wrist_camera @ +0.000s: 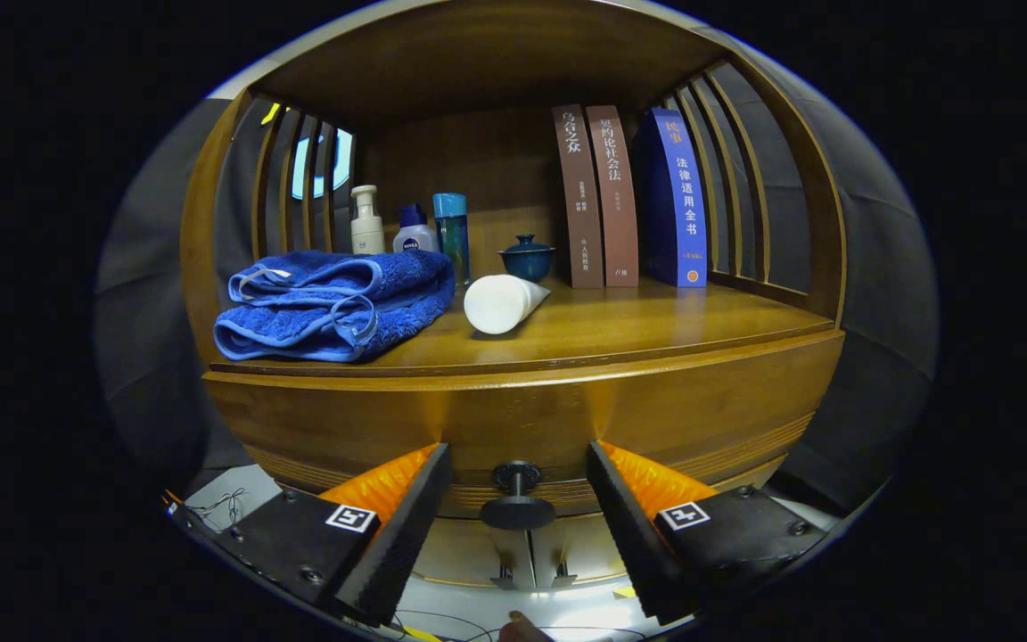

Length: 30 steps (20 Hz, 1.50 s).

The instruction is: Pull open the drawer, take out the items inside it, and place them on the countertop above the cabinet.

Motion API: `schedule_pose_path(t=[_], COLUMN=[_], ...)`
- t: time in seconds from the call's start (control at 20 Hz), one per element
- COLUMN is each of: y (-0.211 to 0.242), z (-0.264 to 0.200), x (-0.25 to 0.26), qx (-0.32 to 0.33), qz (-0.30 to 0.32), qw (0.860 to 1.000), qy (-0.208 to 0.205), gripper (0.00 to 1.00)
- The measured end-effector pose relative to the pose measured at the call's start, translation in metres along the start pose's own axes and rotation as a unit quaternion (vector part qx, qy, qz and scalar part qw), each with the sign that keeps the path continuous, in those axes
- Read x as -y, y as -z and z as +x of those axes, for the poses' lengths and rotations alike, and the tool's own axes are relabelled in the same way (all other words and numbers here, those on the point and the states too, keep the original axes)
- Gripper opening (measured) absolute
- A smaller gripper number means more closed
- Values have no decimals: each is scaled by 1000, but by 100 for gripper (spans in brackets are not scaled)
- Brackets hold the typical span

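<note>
The gripper (518, 526) has its fingers spread wide and released, one on each side of the dark round drawer knob (516, 499), which stands between them touching neither. The knob sits at the middle of the wooden drawer front (531, 419), and the drawer looks closed, so its contents are hidden. Directly above, at twelve o'clock from the knob, runs the tabletop (656, 325) of the cabinet, with slatted wooden sides and a wooden top over it. On it, at about ten o'clock from the knob, lies a folded blue towel (335, 303). Just right of the towel a white tube (503, 303) lies on its side, its cap end facing the fingers. Behind the towel stand a cream pump bottle (366, 223), a small white bottle with a blue cap (414, 230) and a tall teal bottle (452, 234), close together. A small dark blue lidded cup (527, 259) stands behind the tube. At one o'clock two brown books (598, 196) and a blue book (678, 201) stand upright against the back.
</note>
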<state>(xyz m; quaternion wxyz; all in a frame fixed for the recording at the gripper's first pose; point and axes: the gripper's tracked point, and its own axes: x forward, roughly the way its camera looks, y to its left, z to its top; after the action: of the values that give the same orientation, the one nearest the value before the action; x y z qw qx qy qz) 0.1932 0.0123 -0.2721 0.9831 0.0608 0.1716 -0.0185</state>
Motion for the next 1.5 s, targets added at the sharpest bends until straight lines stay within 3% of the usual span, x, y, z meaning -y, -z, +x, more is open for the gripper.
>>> schedule_pose_path(t=[0.6, 1.5], y=[-30, -121], z=[-32, -137], x=[-11, -19], qx=[34, 114], qz=[-24, -33], qw=[999, 992], qy=[-14, -36], gripper=[100, 100])
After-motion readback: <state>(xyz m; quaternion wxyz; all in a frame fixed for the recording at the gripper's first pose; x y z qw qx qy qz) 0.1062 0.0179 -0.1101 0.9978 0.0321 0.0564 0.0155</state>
